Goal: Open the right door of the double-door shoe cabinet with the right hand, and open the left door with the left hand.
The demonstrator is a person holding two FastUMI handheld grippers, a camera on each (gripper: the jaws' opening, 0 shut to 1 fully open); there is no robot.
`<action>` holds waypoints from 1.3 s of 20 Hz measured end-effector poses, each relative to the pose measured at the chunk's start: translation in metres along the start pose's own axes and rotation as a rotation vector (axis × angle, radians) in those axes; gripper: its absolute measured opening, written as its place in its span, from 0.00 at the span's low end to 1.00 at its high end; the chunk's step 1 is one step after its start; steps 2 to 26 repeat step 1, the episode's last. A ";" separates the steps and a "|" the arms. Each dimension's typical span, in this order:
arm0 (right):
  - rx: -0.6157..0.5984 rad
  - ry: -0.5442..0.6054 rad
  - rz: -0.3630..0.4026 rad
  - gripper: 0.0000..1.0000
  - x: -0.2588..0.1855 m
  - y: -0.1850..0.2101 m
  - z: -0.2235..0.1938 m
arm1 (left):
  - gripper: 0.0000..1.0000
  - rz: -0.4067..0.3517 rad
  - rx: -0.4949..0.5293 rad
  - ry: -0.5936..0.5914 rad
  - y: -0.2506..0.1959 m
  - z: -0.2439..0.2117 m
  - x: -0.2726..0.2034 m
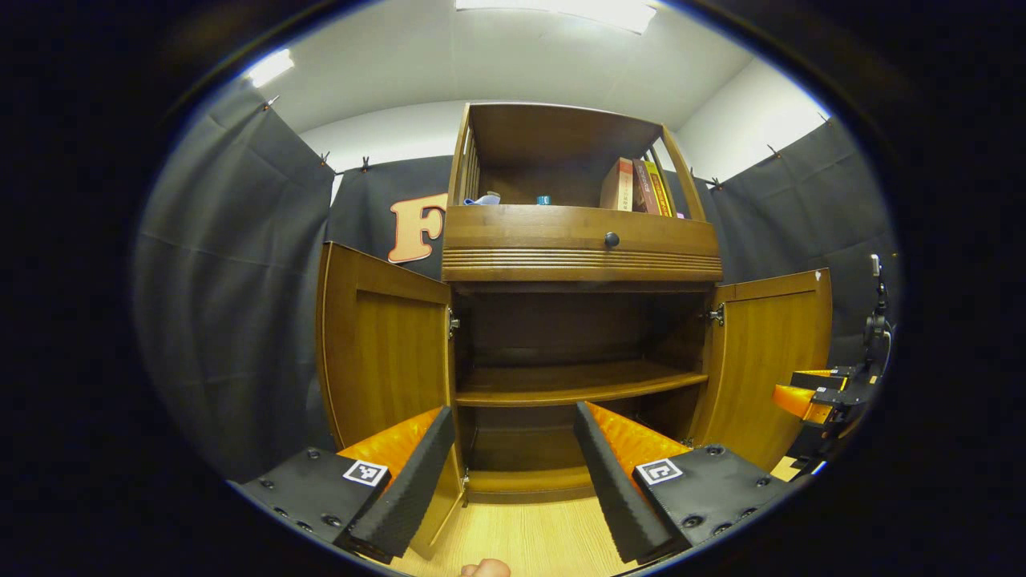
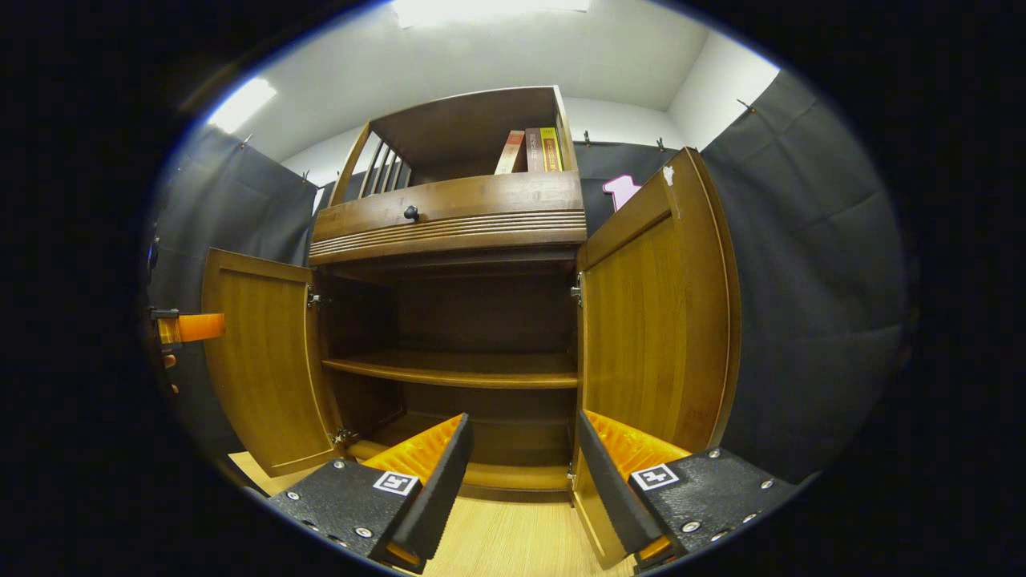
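The wooden shoe cabinet [image 1: 581,252] stands in front of me with both doors swung wide. In the left gripper view the left door [image 1: 385,353] shows its inner face, and my left gripper [image 1: 511,413] is open just beside its lower part, holding nothing. The right door [image 1: 769,361] stands out to the right, with my right gripper [image 1: 809,397] beyond it. In the right gripper view the right door [image 2: 657,336] is close by. My right gripper [image 2: 523,417] is open and empty, and its right finger [image 2: 617,489] overlaps the door's bottom corner. My left gripper [image 2: 188,327] sits past the left door [image 2: 264,361].
Inside, one bare shelf [image 1: 577,385] crosses the dark compartment. Above it is a drawer with a round knob [image 1: 611,239], and books [image 1: 637,188] stand on the top shelf. Light wood floor [image 1: 521,537] lies below. Black cloth walls close in on both sides.
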State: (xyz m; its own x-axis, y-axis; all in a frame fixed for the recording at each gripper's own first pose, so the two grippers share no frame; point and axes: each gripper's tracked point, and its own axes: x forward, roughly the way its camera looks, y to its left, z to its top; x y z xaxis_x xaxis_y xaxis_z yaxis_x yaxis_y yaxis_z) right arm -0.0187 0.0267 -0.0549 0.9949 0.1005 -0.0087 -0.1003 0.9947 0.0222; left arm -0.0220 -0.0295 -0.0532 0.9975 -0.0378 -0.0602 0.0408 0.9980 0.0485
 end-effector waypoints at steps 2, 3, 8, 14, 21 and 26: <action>-0.002 0.000 0.000 0.82 0.001 0.001 0.000 | 0.96 0.003 -0.001 -0.002 0.002 0.001 0.000; -0.002 0.000 0.000 0.82 0.001 0.001 0.000 | 0.96 0.003 -0.001 -0.002 0.002 0.001 0.000; -0.002 0.000 0.000 0.82 0.001 0.001 0.000 | 0.96 0.003 -0.001 -0.002 0.002 0.001 0.000; -0.002 0.000 0.000 0.82 0.001 0.001 0.000 | 0.96 0.003 -0.001 -0.002 0.002 0.001 0.000; -0.002 0.000 0.000 0.82 0.001 0.001 0.000 | 0.96 0.003 -0.001 -0.002 0.002 0.001 0.000; -0.002 0.000 0.000 0.82 0.001 0.001 0.000 | 0.96 0.003 -0.001 -0.002 0.002 0.001 0.000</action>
